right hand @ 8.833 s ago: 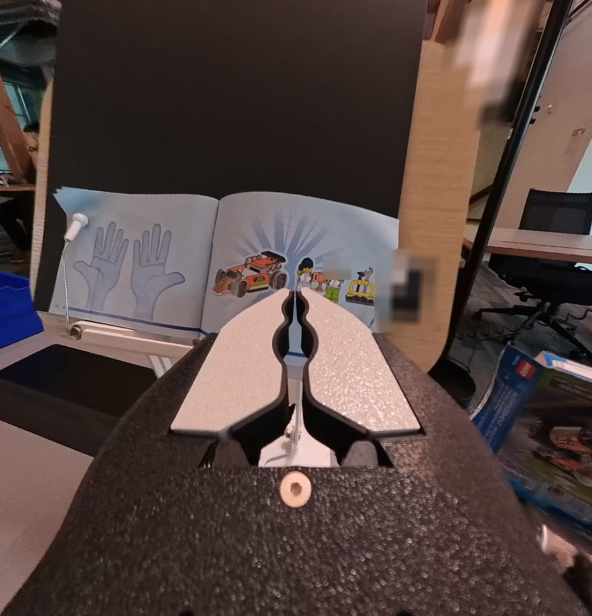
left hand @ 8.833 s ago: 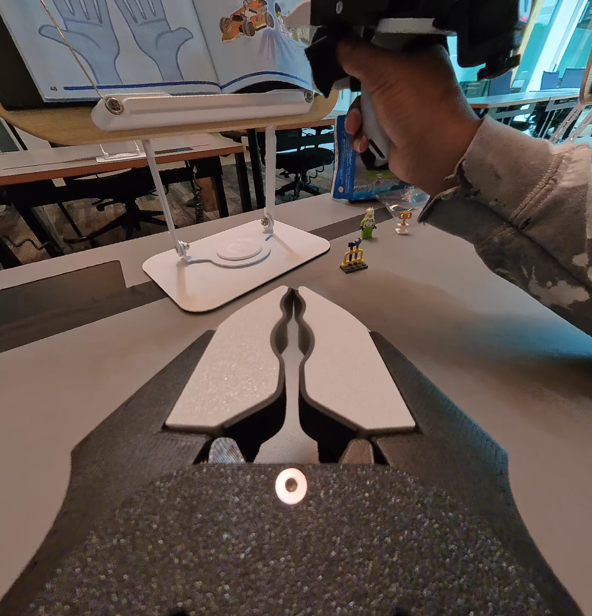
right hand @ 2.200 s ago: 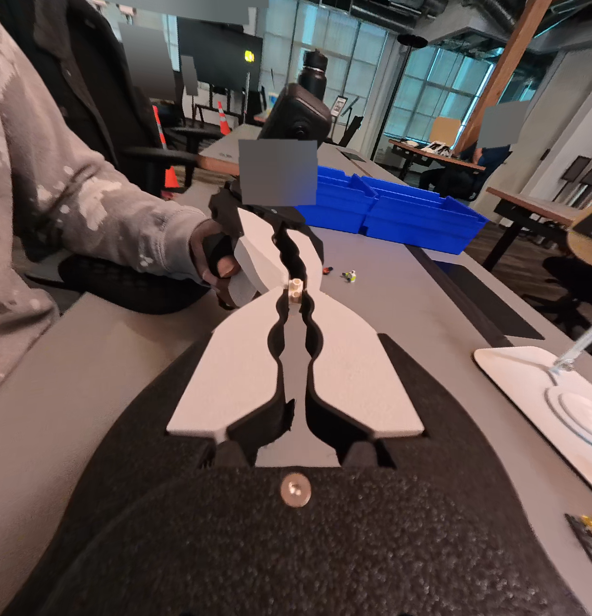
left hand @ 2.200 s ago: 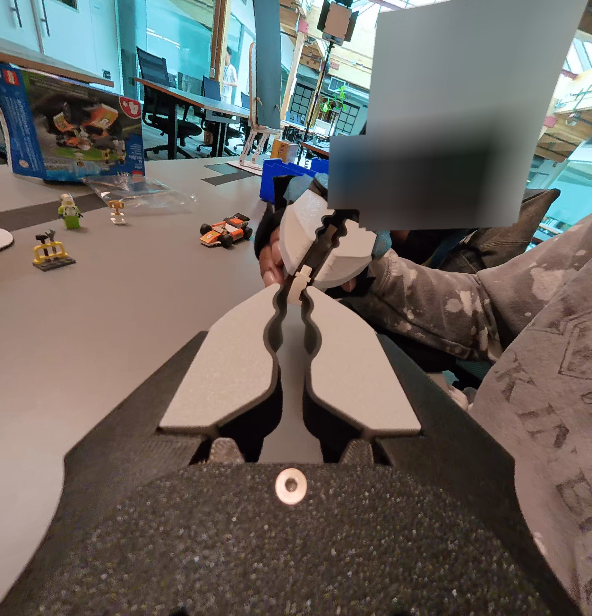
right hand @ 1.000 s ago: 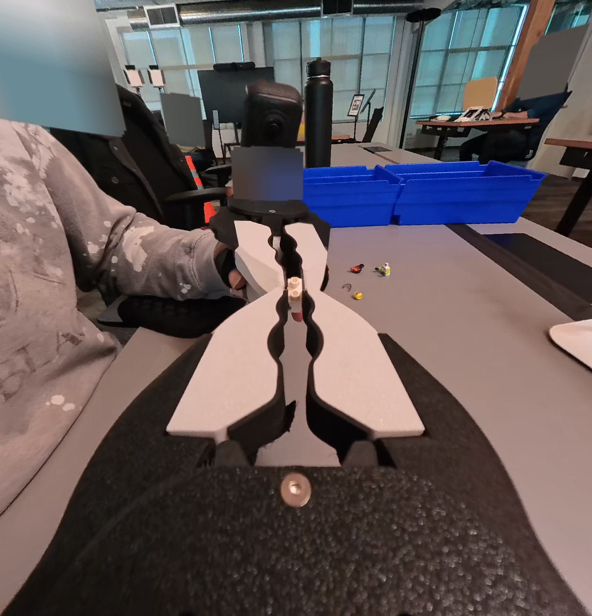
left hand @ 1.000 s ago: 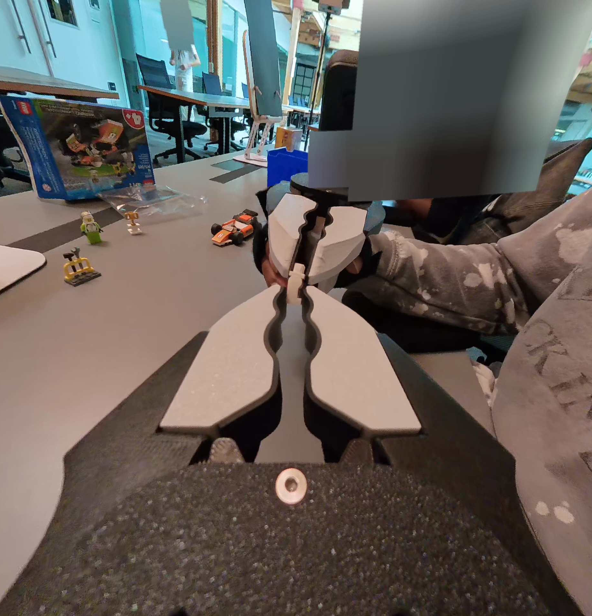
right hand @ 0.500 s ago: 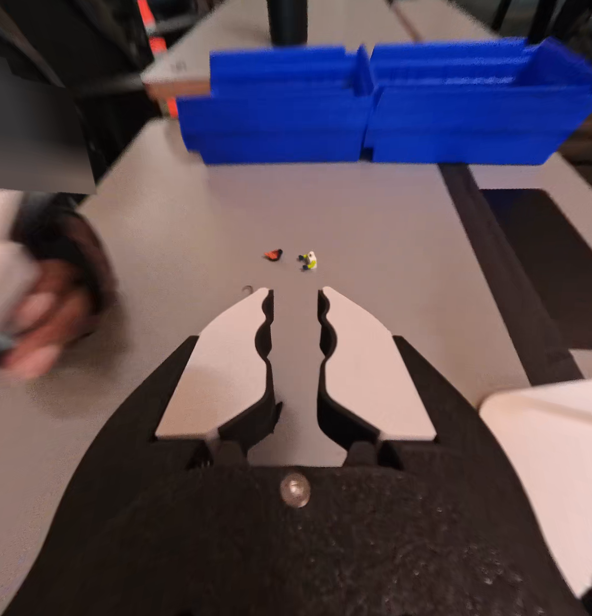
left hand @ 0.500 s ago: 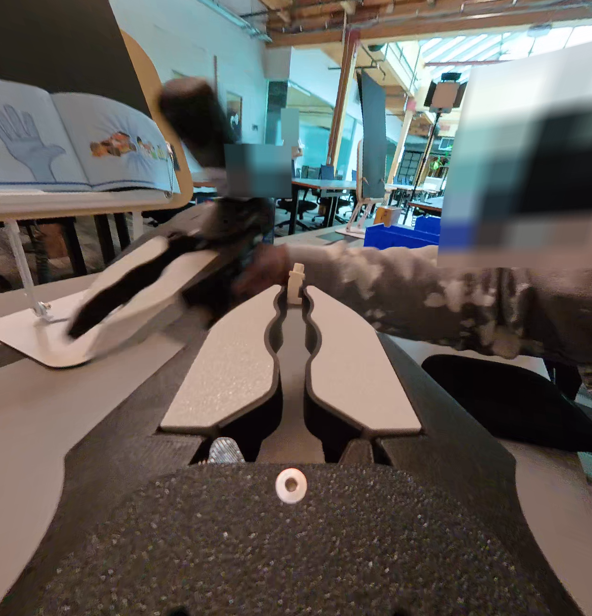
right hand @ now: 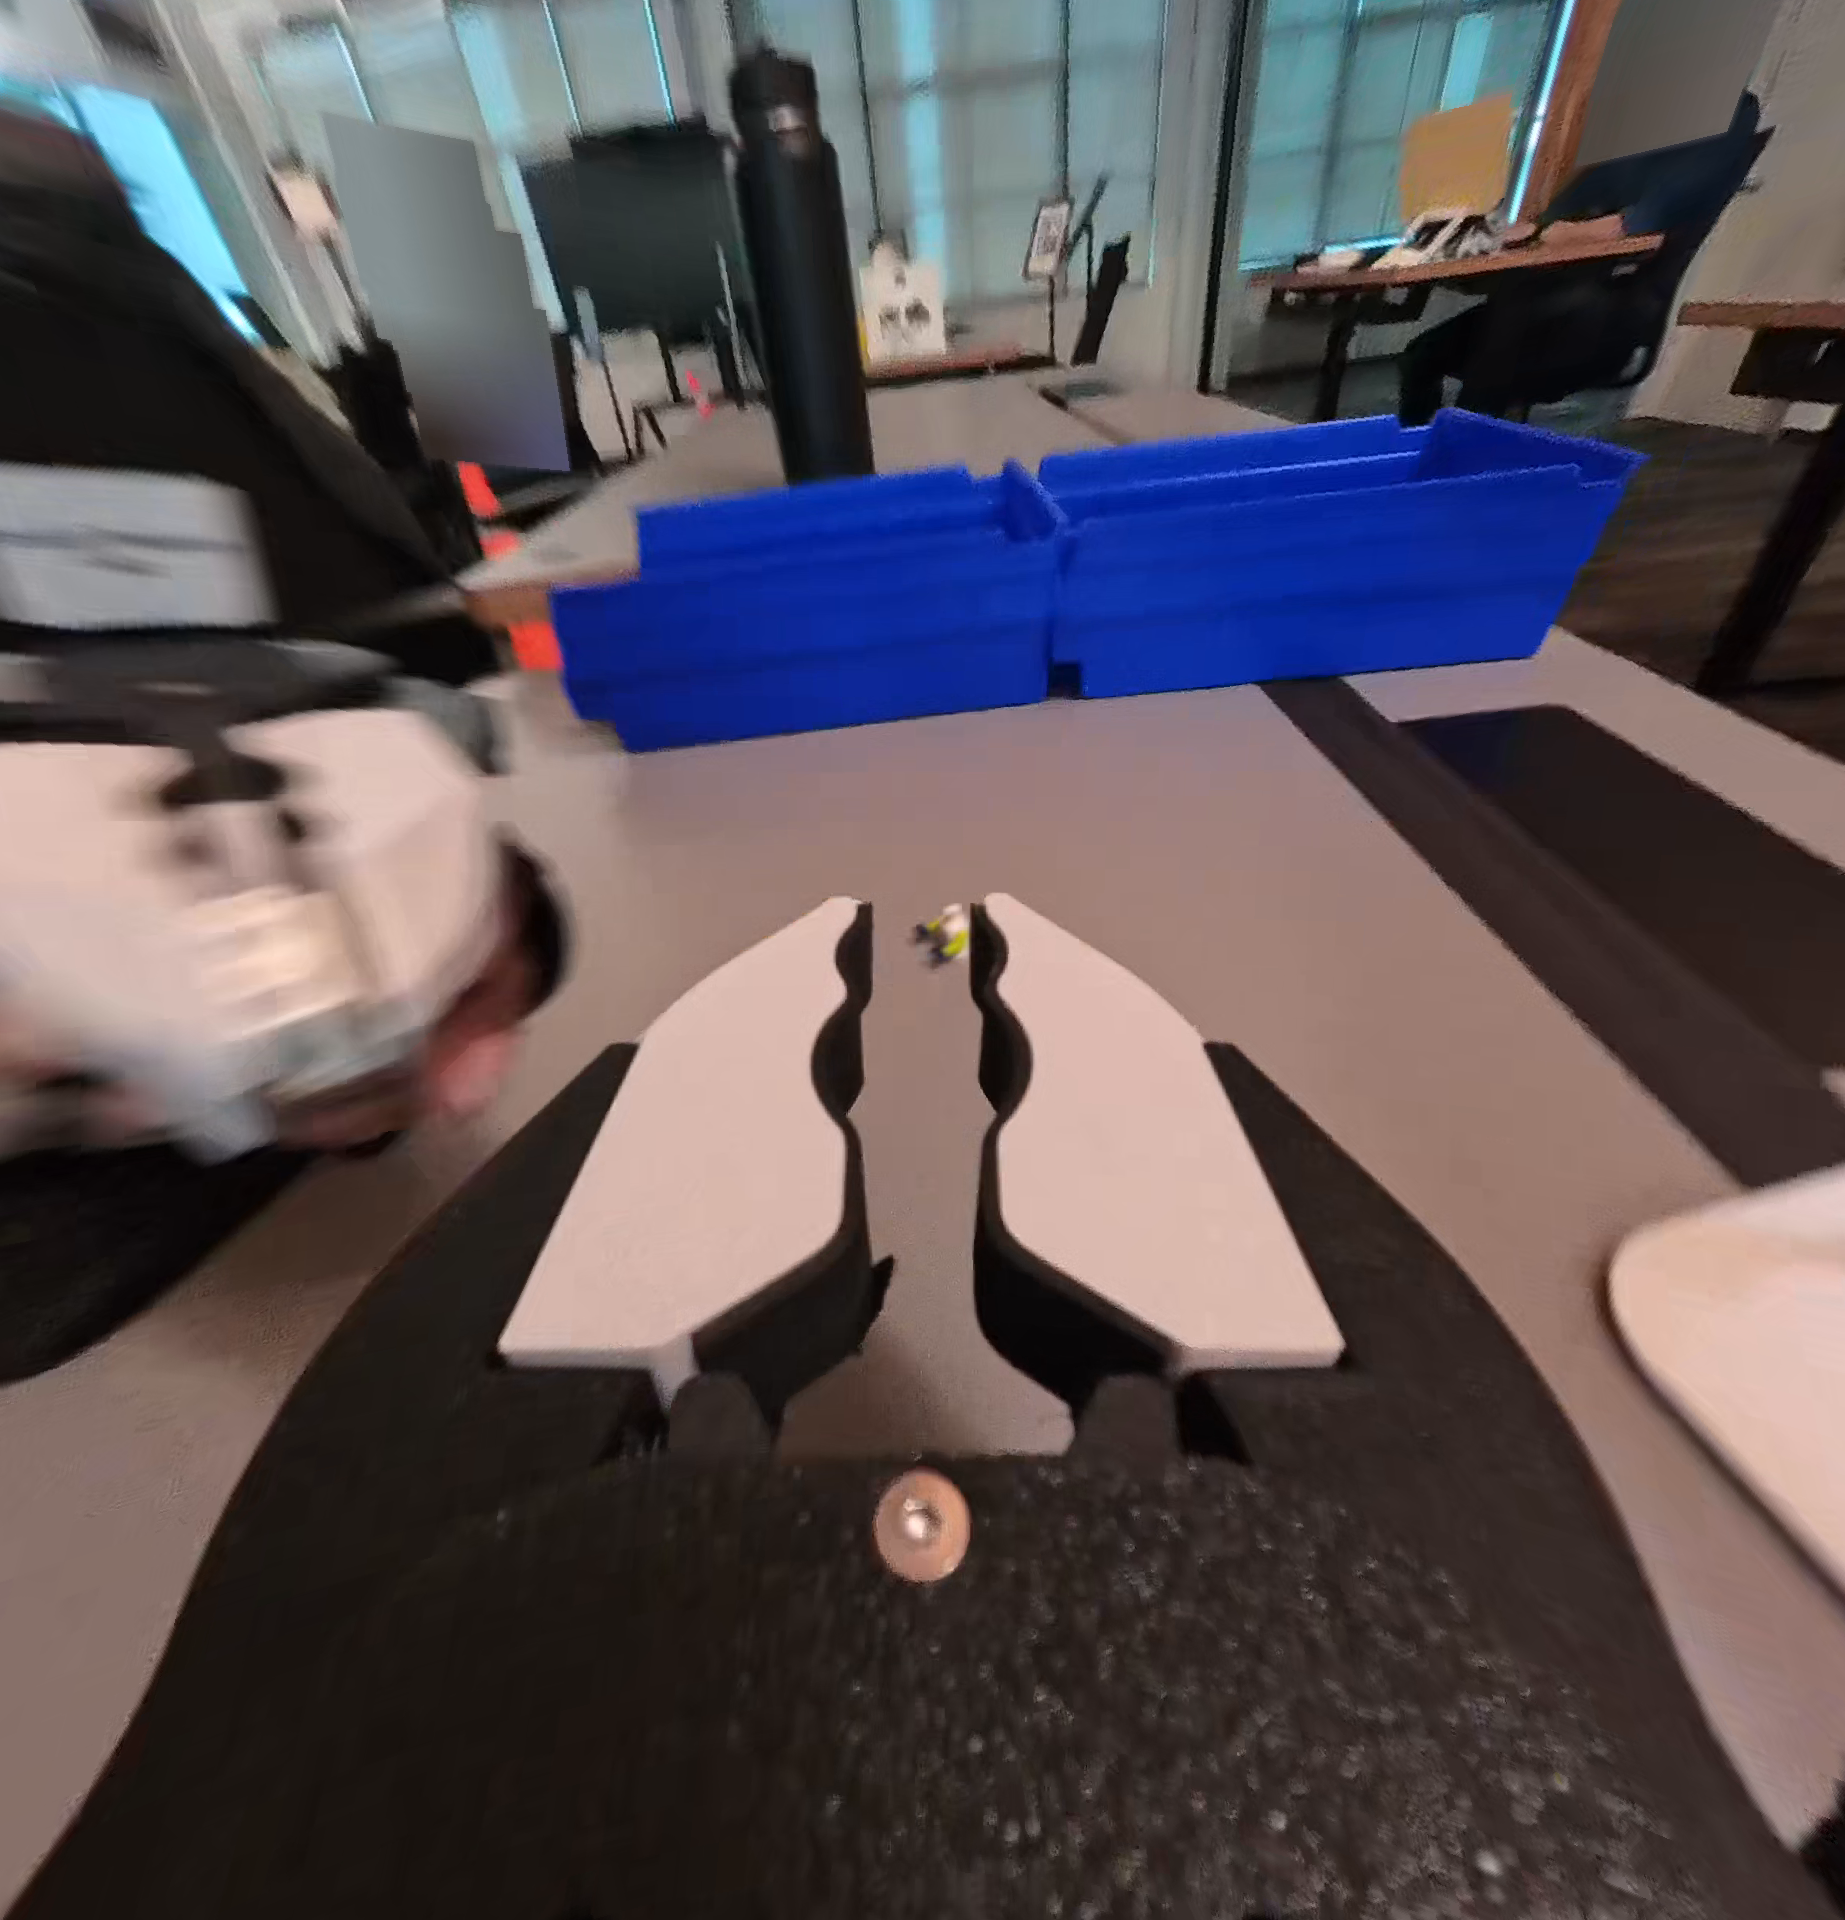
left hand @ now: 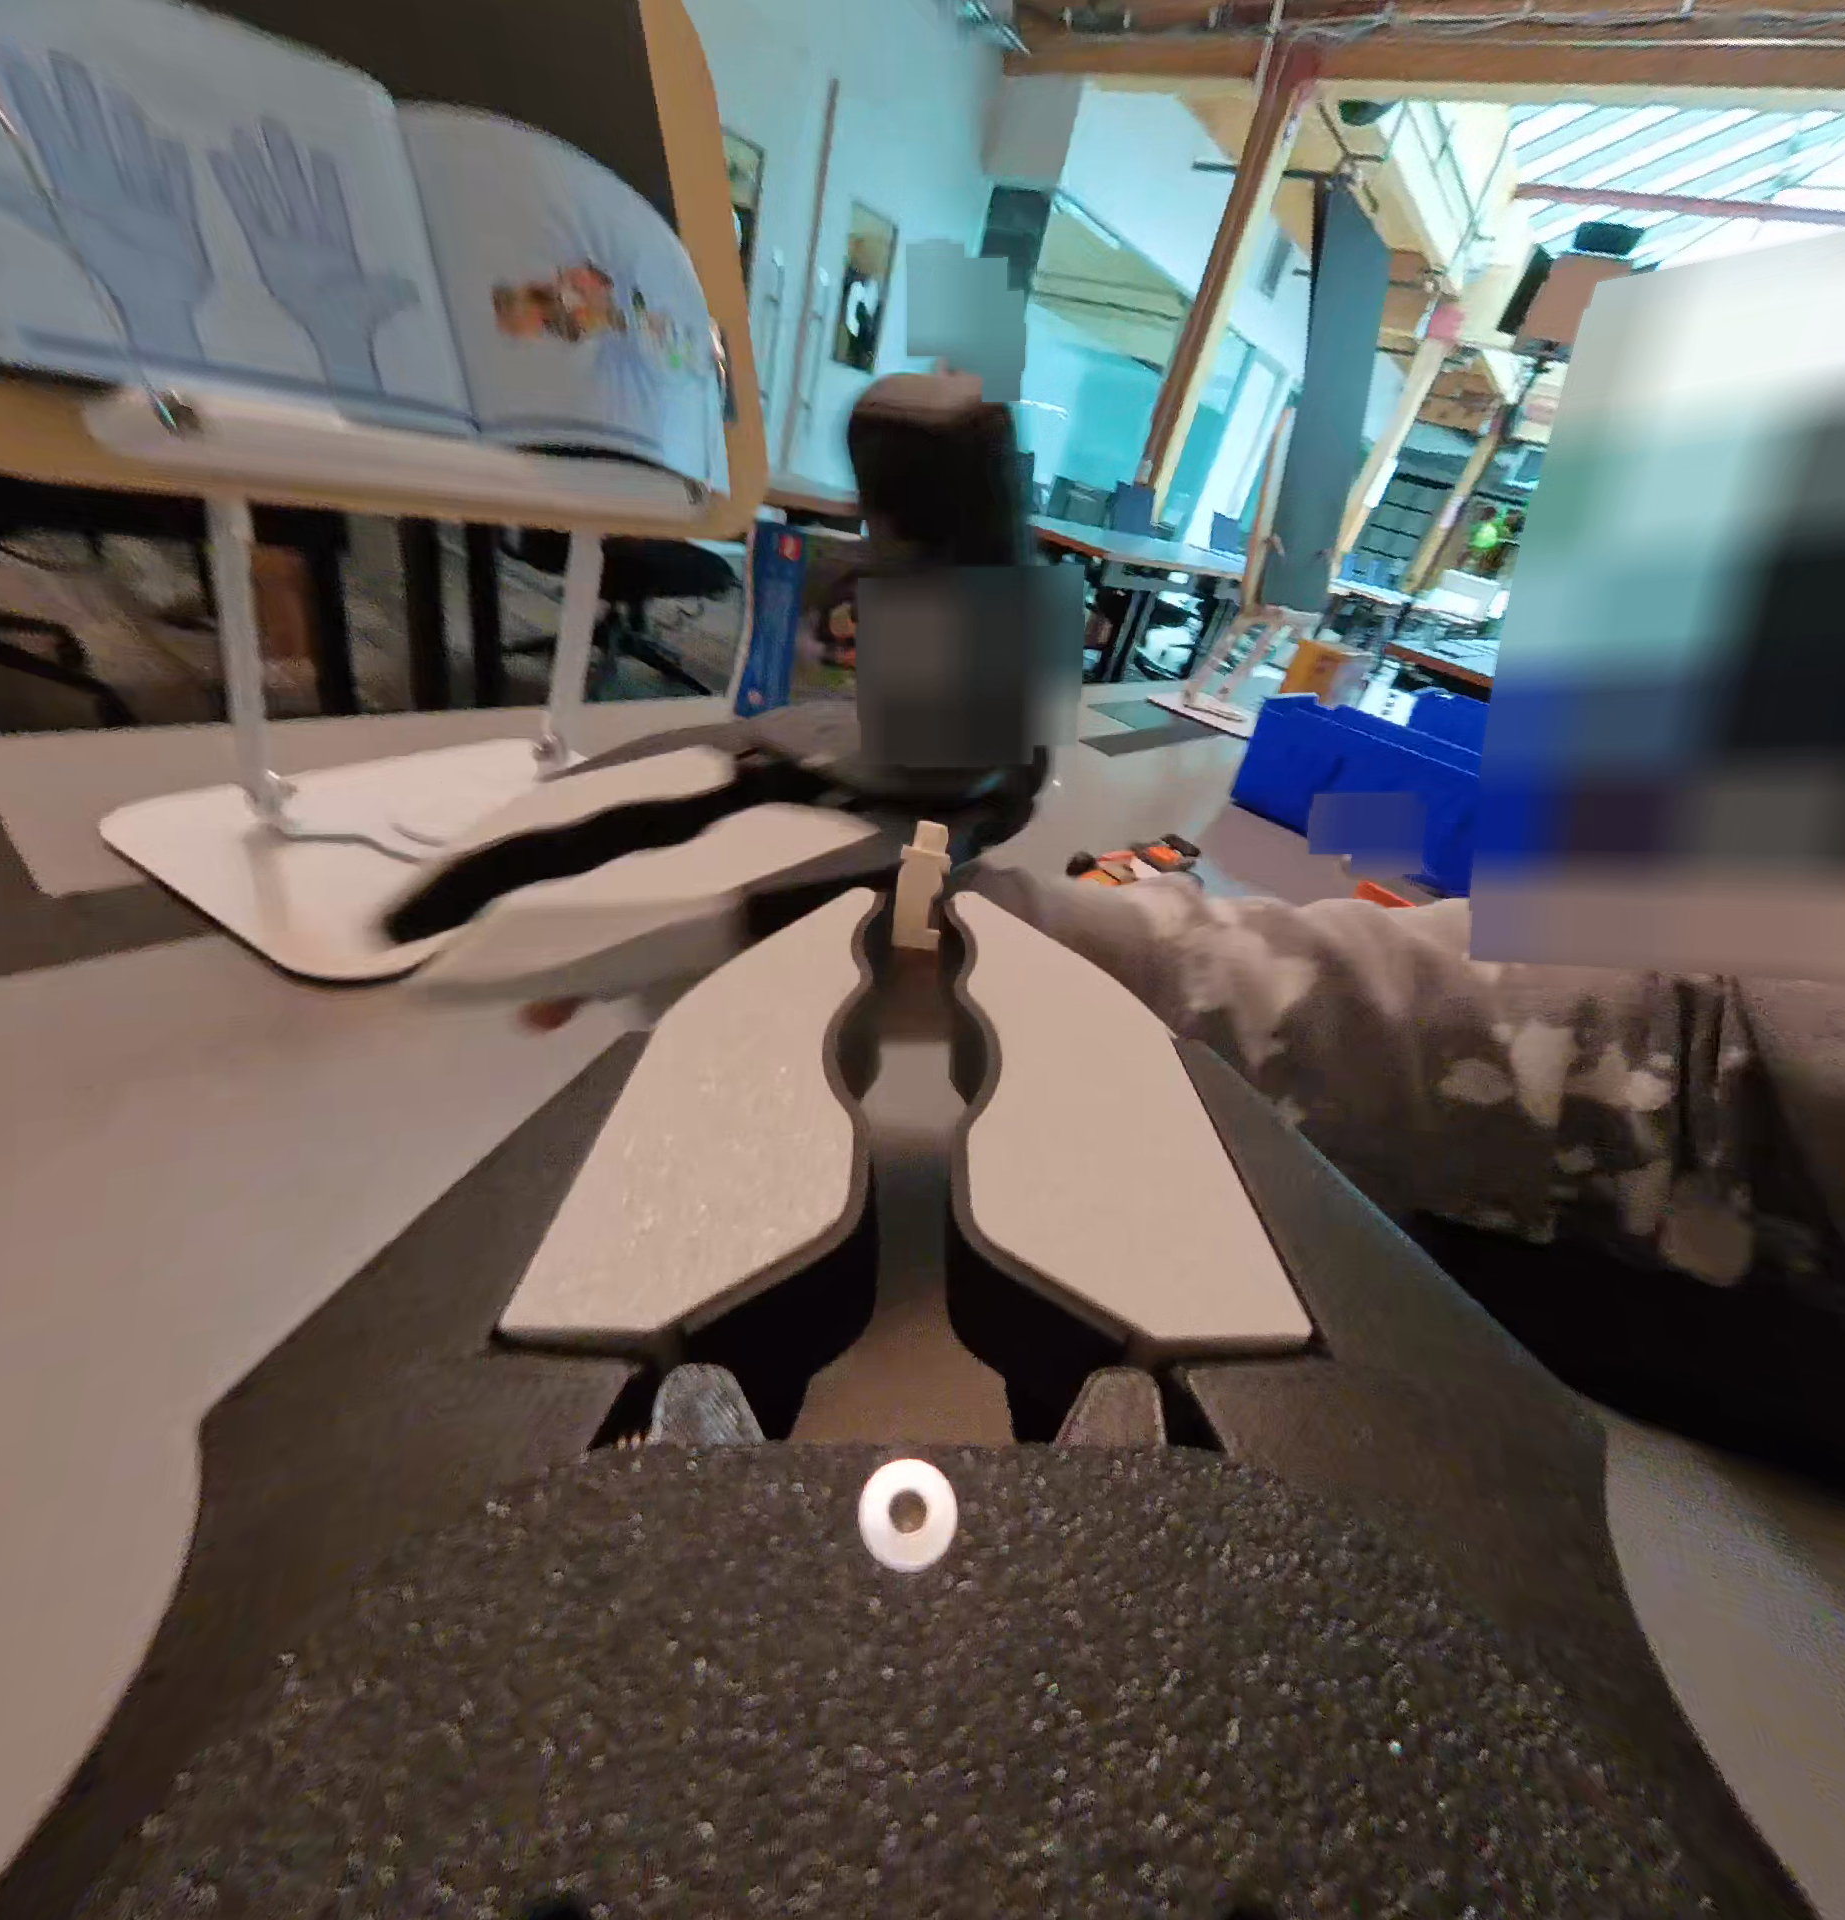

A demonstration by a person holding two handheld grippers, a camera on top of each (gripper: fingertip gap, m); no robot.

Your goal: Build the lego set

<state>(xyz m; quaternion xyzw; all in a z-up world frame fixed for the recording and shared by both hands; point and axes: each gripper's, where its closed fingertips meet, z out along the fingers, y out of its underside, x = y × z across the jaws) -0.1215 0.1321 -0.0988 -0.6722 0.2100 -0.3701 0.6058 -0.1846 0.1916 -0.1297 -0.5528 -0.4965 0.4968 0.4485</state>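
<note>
No writing can be made out: the open instruction booklet point(left hand: 305, 260) on its stand shows only drawn hands and small coloured pictures, the blue box point(left hand: 767, 623) behind it is too blurred, and the framed sign point(right hand: 1050, 234) on the far desk is illegible.

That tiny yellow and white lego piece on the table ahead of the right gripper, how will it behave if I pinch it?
The small lego piece looks tiny beside the right gripper, so it is probably very light and may skid across the smooth table if nudged. It is likely rigid plastic. Its irregular shape may twist between the fingers.
</note>
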